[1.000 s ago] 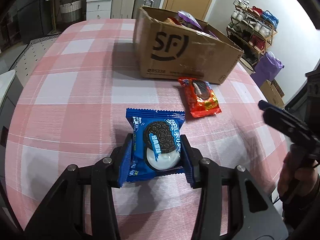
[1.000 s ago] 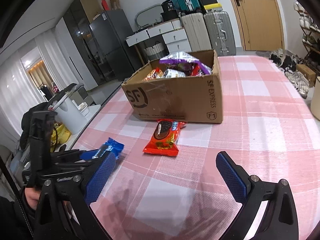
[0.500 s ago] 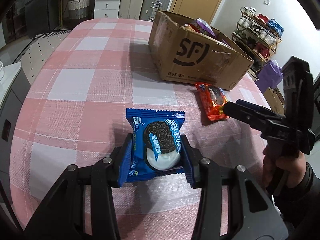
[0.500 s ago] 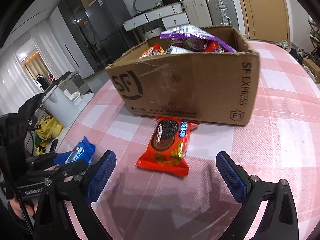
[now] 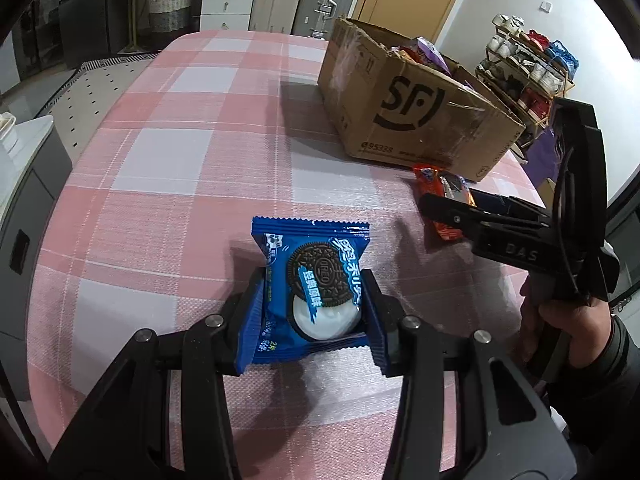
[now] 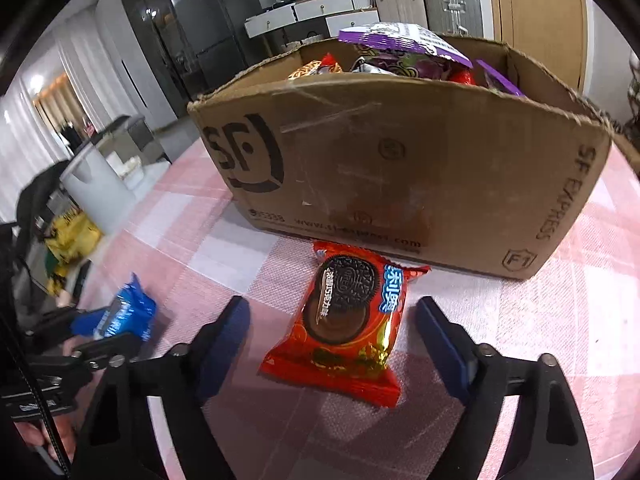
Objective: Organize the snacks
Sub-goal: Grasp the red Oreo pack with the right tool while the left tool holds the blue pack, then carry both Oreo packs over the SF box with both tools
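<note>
My left gripper (image 5: 314,312) is shut on a blue Oreo packet (image 5: 312,280) and holds it just above the pink checked tablecloth. The same packet shows in the right wrist view (image 6: 120,316), held at the left. My right gripper (image 6: 334,320) is open, its fingers on either side of a red Oreo packet (image 6: 344,324) that lies flat on the cloth. In the left wrist view the right gripper (image 5: 452,208) hangs over the red packet (image 5: 440,188). A brown SF cardboard box (image 6: 400,168) full of snack bags stands right behind the red packet; it also shows in the left wrist view (image 5: 408,100).
The pink checked table (image 5: 192,168) reaches far to the left and back. A purple snack bag (image 6: 404,40) sticks out of the box top. Cabinets, suitcases and a shoe rack (image 5: 528,52) stand beyond the table. A grey bin (image 6: 100,176) is off the table's left side.
My right gripper has moved forward and down to straddle the red packet, and its jaws have narrowed. My left gripper still holds the blue packet and has shifted left, so the box sits further right.
</note>
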`<state>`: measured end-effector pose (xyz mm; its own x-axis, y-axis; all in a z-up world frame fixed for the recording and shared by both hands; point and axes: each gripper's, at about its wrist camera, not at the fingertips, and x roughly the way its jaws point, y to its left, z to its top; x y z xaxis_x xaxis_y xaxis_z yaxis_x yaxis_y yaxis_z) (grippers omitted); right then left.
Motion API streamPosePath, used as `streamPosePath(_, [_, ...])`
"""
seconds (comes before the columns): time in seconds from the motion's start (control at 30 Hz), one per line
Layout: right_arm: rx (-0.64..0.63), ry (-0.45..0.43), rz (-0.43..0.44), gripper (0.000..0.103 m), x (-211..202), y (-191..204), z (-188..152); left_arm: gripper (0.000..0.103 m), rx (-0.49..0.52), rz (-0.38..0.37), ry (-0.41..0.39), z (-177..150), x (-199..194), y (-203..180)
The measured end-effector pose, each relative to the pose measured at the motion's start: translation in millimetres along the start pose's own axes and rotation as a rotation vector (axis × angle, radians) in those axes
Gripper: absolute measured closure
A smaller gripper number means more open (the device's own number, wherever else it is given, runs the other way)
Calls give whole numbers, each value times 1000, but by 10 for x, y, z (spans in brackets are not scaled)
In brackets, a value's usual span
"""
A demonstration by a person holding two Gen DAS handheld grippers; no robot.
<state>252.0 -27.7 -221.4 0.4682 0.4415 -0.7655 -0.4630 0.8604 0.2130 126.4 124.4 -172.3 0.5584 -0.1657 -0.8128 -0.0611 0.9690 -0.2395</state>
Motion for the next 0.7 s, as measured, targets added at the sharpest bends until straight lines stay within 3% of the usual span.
streamPosePath(0.13, [-55, -1, -31, 55, 21, 88, 6, 61, 0, 6, 0, -3, -17, -13])
streamPosePath(0.3, [-100, -3, -8, 55, 7, 140, -34, 61, 14, 20, -5, 0, -71, -92])
streamPosePath(0.7, [-51, -71, 75, 55, -407, 49, -159, 61, 48, 19, -17, -1, -194, -271])
